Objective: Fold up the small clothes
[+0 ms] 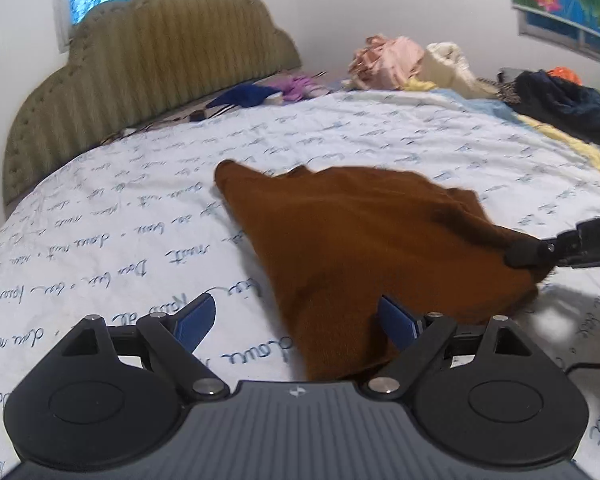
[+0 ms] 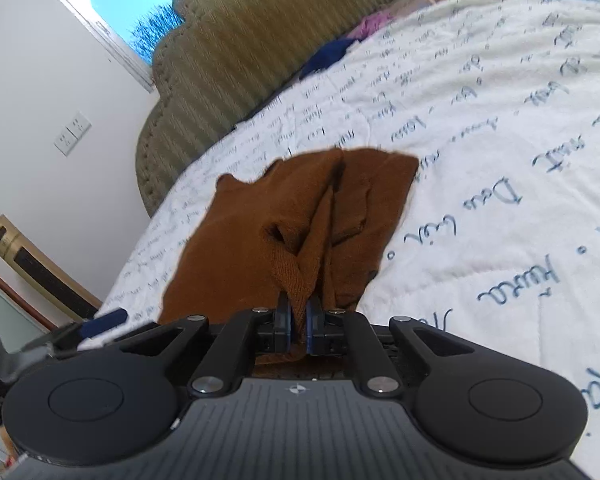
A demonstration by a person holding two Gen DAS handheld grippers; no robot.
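Brown garment is pinched at one bunched edge in the right gripper's closed jaws; the left gripper gapes empty over its near hem. Take that hem squarely (no twisting) before folding it flat across the bed.

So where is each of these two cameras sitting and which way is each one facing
Left wrist: on the open left gripper, looking across the bed's printed quilt toward the headboard; right gripper enters at right.
Right wrist: on the right gripper, shut on the brown garment, tilted, facing headboard and window; one left gripper finger shows at lower left.
Shared: garment, quilt, headboard, window.
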